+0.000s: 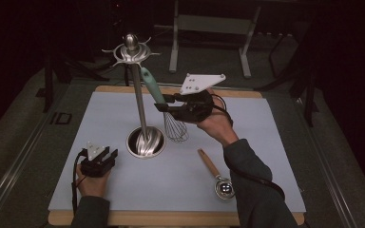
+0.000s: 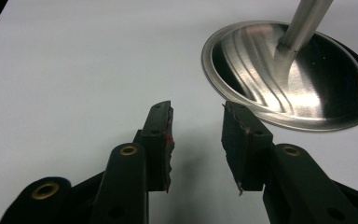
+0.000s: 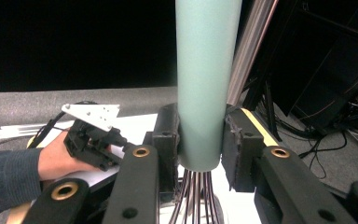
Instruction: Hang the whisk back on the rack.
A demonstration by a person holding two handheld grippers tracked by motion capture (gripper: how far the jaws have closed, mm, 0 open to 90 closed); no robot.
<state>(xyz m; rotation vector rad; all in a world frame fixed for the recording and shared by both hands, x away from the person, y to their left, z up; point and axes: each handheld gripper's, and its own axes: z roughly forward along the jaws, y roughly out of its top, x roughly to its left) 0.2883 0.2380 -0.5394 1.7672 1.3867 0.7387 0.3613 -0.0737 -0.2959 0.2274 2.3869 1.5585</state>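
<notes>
Pale mat (image 1: 100, 123), dark room beyond

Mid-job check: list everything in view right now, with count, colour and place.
whisk: one, teal handle with steel wires, held up beside the stand's pole, wires hanging above the mat
utensil stand: one, silver, round base on the mat's middle, hooked top
scoop: one, wooden handle with metal head, lying on the mat front right
mat: one, pale grey, covering the wooden table
frame: one, grey metal, on the floor behind the table
left gripper: one, black, open, resting front left
right gripper: one, black, shut on the whisk's handle
</notes>
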